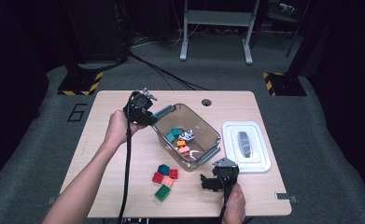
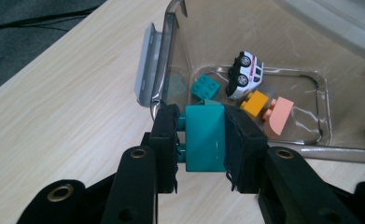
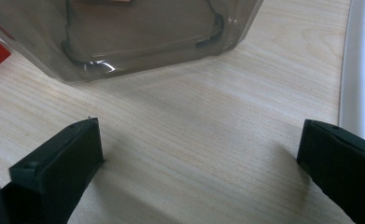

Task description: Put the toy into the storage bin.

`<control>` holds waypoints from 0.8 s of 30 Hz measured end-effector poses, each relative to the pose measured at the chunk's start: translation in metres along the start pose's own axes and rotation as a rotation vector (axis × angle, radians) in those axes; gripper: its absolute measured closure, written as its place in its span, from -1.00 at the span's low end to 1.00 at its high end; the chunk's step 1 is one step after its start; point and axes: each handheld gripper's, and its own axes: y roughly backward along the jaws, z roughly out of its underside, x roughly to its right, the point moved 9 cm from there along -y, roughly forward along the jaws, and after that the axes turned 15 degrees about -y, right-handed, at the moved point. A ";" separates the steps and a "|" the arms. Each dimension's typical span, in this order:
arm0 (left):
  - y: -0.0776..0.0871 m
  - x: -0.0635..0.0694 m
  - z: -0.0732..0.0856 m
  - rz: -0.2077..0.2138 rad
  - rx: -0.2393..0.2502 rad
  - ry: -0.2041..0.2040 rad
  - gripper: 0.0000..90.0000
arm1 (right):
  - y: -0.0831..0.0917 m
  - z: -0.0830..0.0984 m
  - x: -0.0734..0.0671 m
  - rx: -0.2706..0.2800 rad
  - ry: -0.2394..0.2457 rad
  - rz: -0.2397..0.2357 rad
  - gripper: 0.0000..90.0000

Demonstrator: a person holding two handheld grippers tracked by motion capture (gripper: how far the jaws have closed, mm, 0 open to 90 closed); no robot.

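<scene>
Left gripper (image 2: 201,140) clamps a teal brick (image 2: 204,137) just outside the clear bin (image 1: 207,122), while the right gripper (image 3: 199,158) stands wide open with nothing between its jaws.

In the high view the left forearm reaches up from the bottom edge to the bin's far left corner, the hand wrapped round the left gripper (image 1: 142,111) beside the bin's grey latch (image 1: 164,111); the brick itself cannot be made out there. The left gripper view shows it pinched on both sides, studs facing the left jaw, just short of the bin's rim. Inside the bin lie a toy car (image 2: 244,73), another teal brick, an orange one and a pink one. The right gripper (image 1: 215,179) rests on the table near the bin's near right corner, its forearm cut off by the frame. A cluster of loose bricks (image 1: 164,179) sits in front of the bin; the white lid (image 1: 245,146) lies to the bin's right.
</scene>
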 end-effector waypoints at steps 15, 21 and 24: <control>-0.025 0.006 -0.012 0.015 0.006 0.006 0.50 | 0.000 0.000 0.000 0.001 -0.002 0.004 -1.00; -0.039 0.017 -0.010 0.041 -0.046 -0.020 0.50 | 0.000 0.000 -0.001 0.000 -0.001 -0.002 -1.00; -0.045 0.022 -0.007 0.058 -0.069 -0.028 0.50 | 0.000 -0.001 -0.001 0.002 -0.003 0.001 -1.00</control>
